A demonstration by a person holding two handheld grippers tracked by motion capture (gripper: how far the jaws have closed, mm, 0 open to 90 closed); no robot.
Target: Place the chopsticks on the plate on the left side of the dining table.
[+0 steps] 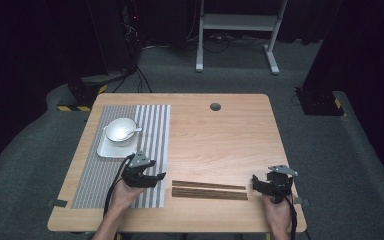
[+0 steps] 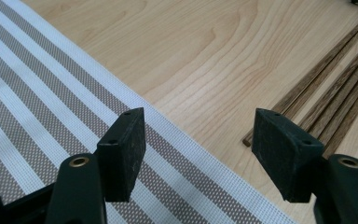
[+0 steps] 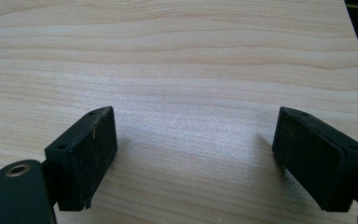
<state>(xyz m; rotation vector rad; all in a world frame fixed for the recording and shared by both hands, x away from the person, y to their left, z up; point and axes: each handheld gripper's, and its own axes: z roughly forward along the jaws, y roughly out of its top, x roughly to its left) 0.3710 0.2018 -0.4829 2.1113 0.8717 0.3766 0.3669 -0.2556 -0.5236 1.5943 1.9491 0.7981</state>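
Left gripper [image 1: 161, 176], held in the person's left hand [image 1: 125, 192], hovers over the near right edge of the striped placemat [image 1: 95, 165], jaws spread wide with nothing between them; in the left gripper view [image 2: 198, 154] the gap between the jaws spans the mat's border and bare wood. Right gripper [image 1: 255, 181], held in the right hand [image 1: 277, 210], sits near the table's front right corner, jaws likewise released and empty; the right gripper view [image 3: 193, 154] looks along them onto plain wood grain. Between the two grippers lie the chopsticks [image 1: 209, 190], dark wooden sticks in two parallel rows flat on the table [image 1: 220, 135], just right of the placemat's edge and just left of the right gripper; neither gripper touches them. In the left gripper view the chopsticks [image 2: 326, 88] run diagonally beyond the right-hand jaw, their near ends just beside it. Farther back on the placemat, a white bowl [image 1: 120, 131] with a white spoon [image 1: 130, 132] resting in it stands on a white square plate [image 1: 111, 149], well apart from the chopsticks. A round grommet hole [image 1: 215, 106] marks the table's far edge
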